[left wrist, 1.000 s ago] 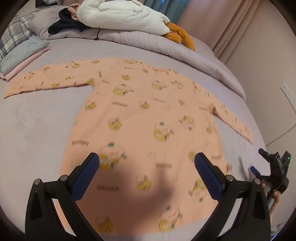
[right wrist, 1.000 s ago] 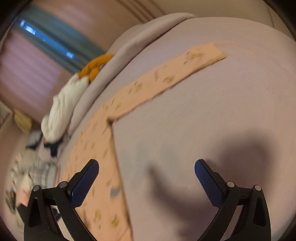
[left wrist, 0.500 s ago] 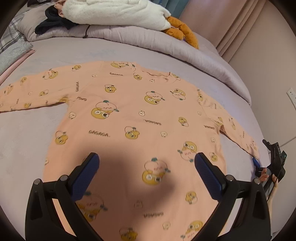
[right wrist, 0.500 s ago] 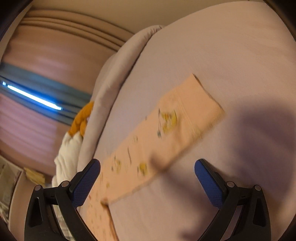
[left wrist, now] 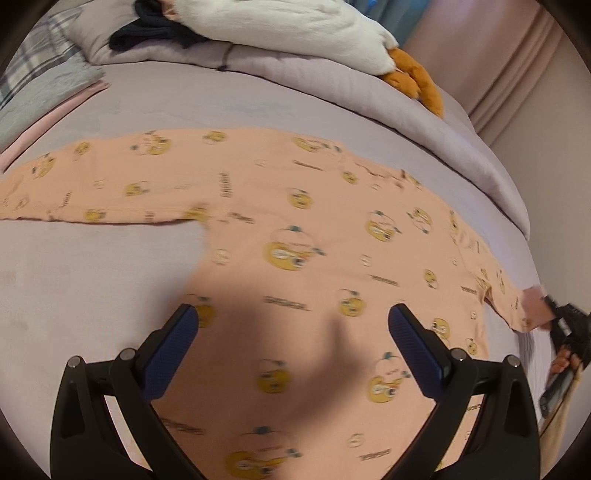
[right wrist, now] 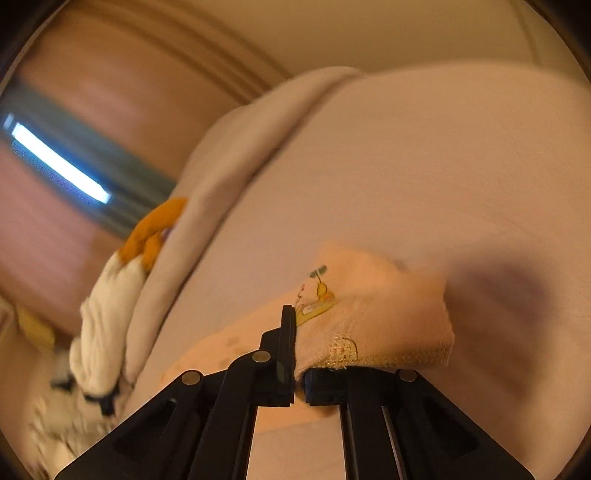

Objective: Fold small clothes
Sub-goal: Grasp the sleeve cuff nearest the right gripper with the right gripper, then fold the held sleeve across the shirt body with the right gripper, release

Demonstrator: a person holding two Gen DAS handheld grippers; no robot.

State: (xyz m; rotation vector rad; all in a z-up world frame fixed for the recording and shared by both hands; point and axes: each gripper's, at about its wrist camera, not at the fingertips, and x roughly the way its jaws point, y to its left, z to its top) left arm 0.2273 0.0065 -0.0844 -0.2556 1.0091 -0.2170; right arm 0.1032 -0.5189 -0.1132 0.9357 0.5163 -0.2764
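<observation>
My left gripper hovers over peach shirt, jaws spread wide, nothing between them. Shirt lies flat on lilac bed, sleeves out. My right gripper clamped tight on cuff of right sleeve, cuff bunched above pads.

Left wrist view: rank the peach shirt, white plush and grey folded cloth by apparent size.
1. Peach shirt, largest by far.
2. White plush, though cut off at the frame's top.
3. Grey folded cloth, also cropped at the edge, so second and third are unsure.
</observation>
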